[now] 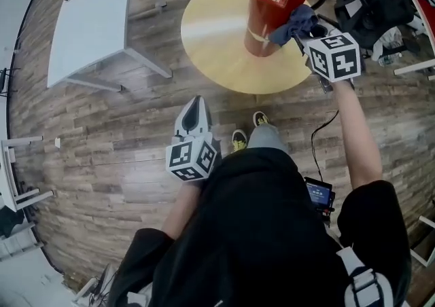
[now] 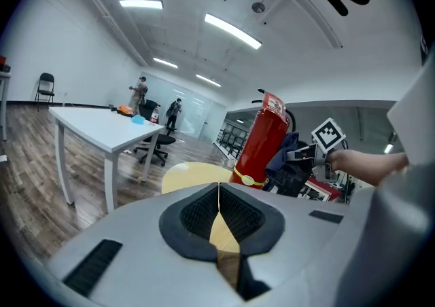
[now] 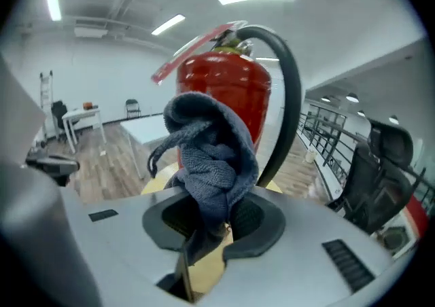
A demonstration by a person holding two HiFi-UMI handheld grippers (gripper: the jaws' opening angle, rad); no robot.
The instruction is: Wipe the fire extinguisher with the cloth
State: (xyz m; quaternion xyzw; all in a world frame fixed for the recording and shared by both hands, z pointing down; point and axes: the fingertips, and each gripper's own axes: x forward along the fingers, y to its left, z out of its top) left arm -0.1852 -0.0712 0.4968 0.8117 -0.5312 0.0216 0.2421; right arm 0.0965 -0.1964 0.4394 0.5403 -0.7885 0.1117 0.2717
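Head view looks steeply down on the wooden floor (image 1: 122, 129) and, ahead of my feet, the round yellow bench (image 1: 217, 47). The red fire extinguisher (image 1: 275, 0) stands upright on that bench toward its right side, so its long axis runs vertically, top toward my head and base on the yellow surface. Its printed label faces roughly my way, and the black hose (image 3: 289, 95) loops down the side to my right.

The grey-blue cloth (image 1: 293, 24) is bunched in my right gripper (image 1: 306, 35). In the right gripper view its fingers are closed on the lower tail of the cloth, with the loose bulk standing up in front of the red body. The cloth appears to rest against the right flank of the cylinder, low on the body. The extinguisher lies straight ahead of these fingers and just beyond them, so I judge that the wiping stroke should run up and down along that vertical axis.

My left gripper (image 1: 195, 105) hangs low by my legs, well apart from the bench. Its fingers are pressed together on nothing and point toward the extinguisher. My right hand is clearly the nearer one.
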